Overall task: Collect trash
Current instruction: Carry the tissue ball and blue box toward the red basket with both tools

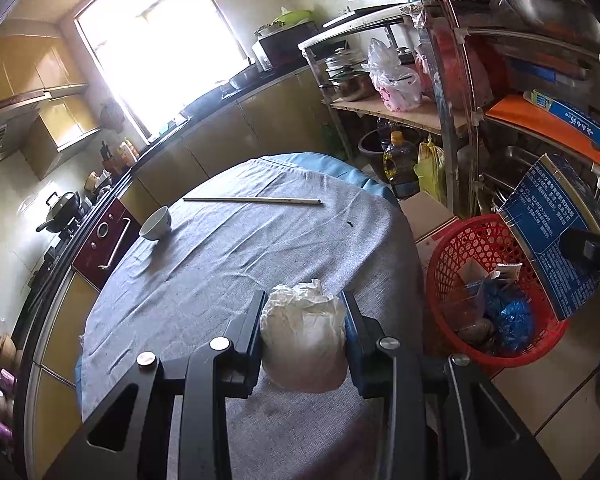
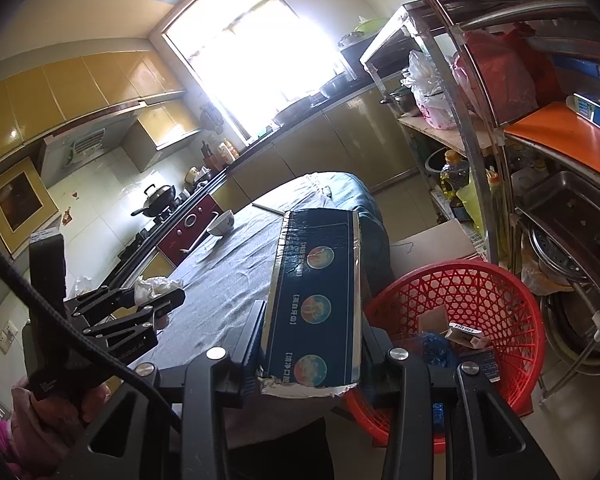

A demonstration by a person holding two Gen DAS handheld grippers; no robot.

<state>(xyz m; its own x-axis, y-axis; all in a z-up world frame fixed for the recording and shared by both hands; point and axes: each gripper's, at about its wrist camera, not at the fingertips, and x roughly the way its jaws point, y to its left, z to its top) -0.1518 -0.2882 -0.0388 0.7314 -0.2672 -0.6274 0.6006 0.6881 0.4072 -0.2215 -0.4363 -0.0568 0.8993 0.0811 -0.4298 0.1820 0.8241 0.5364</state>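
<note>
Right now your left gripper (image 1: 303, 336) is clamped on a crumpled white paper wad (image 1: 303, 342), both pads pressing its sides, held just above the near part of the grey tablecloth (image 1: 236, 248). In the right wrist view that same gripper (image 2: 162, 294) sits left of frame with the wad (image 2: 153, 286) between its fingers.

Your right gripper (image 2: 310, 340) is closed on a flattened dark blue carton (image 2: 316, 304) with silver torn edges, standing roughly upright between the jaws. From the left wrist view the carton (image 1: 556, 236) hangs over the far rim of the red mesh basket (image 1: 460, 256).

That basket (image 2: 468, 284) stands on the floor just beside the table's right edge, with a blue bag (image 1: 508, 316) and small boxes already inside.

Farther out on the cloth: a white bowl (image 1: 156, 222) near the left edge, and a long thin stick (image 1: 252, 200) lying across the far part. Behind the basket is a metal shelf rack (image 1: 452, 80).
</note>
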